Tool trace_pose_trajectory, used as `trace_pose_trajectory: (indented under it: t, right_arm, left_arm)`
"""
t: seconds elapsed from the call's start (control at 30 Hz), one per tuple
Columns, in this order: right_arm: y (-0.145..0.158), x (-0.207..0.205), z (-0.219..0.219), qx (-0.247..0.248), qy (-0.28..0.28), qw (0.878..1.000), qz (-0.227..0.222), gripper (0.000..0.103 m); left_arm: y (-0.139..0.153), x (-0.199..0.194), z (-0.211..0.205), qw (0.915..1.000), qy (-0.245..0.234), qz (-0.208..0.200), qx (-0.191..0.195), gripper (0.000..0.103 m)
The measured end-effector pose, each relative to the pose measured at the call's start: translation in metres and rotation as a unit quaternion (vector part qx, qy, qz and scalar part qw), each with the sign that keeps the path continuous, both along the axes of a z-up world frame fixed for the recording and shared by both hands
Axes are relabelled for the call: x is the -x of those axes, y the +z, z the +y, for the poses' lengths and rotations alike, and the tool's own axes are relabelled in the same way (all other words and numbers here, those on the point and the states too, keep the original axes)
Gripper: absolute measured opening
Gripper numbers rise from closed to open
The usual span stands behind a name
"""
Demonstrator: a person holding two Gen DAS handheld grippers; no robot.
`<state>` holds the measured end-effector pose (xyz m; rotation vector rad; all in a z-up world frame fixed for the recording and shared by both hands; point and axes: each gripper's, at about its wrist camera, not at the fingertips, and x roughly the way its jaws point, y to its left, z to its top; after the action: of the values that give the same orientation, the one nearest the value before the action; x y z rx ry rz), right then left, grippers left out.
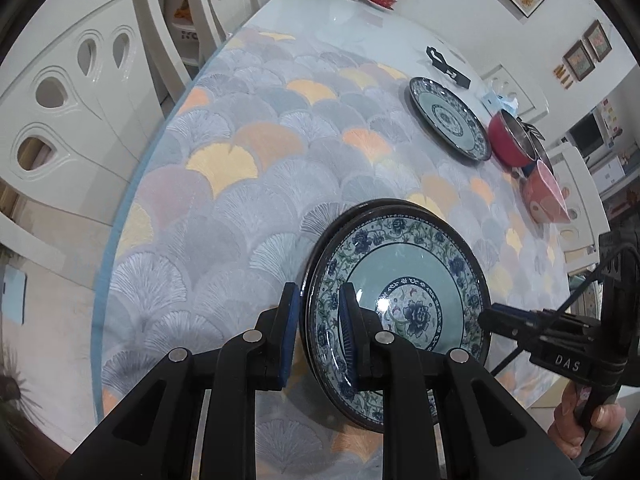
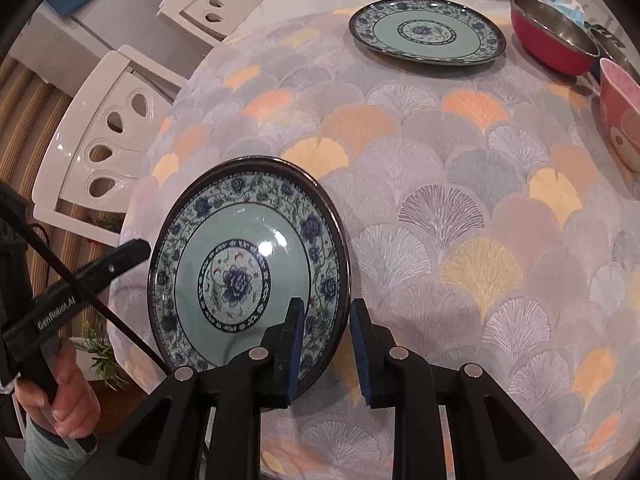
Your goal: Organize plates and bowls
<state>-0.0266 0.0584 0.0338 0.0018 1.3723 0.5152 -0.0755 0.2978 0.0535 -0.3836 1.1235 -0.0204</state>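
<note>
Both claws grip a floral plate at opposite rims above the near end of the counter: the left claw has its pads closed over the plate's left edge, and the right claw pinches the right edge, its inner pad on the plate's face and its outer pad behind the rim. In the left wrist view a second dark rim shows just behind the held plate, so 2 plates may be stacked here; the right wrist view does not settle this. Whether the plate rests on the patterned cloth or hangs just above it cannot be told.

Sorting looks to be at an early or middle stage. Well apart, at the far side of the counter, lies 1 matching flat plate, alone and not yet joined with the near one. Just beside it sits 1 red bowl with a metal lining, and nearer the edge 1 pink bowl, the 2 bowls side by side and not nested. A further metal rim behind the red bowl is too cut off to name.

Count: 2 plates certain, possibly 3; 2 bowls certain; 2 claws, each in 1 hand.
</note>
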Motion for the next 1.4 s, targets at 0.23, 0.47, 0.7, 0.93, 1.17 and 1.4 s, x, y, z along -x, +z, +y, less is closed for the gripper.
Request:
trace_pose_trajectory:
  t: [0.23, 0.47, 0.7, 0.93, 1.17, 1.4]
  right_arm:
    - [-0.006, 0.0, 0.005, 0.001, -0.004, 1.0, 0.004, 0.023]
    - [-0.002, -0.007, 0.0, -0.006, -0.013, 1.0, 0.0, 0.023]
    - [0.025, -0.024, -0.008, -0.021, -0.029, 0.999, -0.031, 0.023]
    - [0.081, -0.055, -0.018, -0.038, -0.05, 0.993, -0.104, 0.023]
    - [0.131, -0.089, -0.04, -0.059, -0.109, 0.975, -0.182, 0.049]
    - [0.122, -0.127, -0.067, -0.059, -0.165, 0.968, -0.177, 0.054]
  left_arm:
    - [-0.002, -0.007, -0.002, 1.0, -0.002, 0.004, 0.003, 0.018]
    - [0.003, -0.015, -0.002, 1.0, -0.004, -0.002, 0.001, 0.018]
    - [0.028, -0.033, -0.005, 0.9994, -0.015, -0.03, -0.009, 0.018]
    - [0.082, -0.066, -0.012, 0.9934, -0.052, -0.094, -0.041, 0.019]
    - [0.127, -0.118, -0.028, 0.9844, -0.086, -0.15, -0.033, 0.031]
    - [0.125, -0.183, -0.06, 0.9802, -0.127, -0.15, -0.025, 0.067]
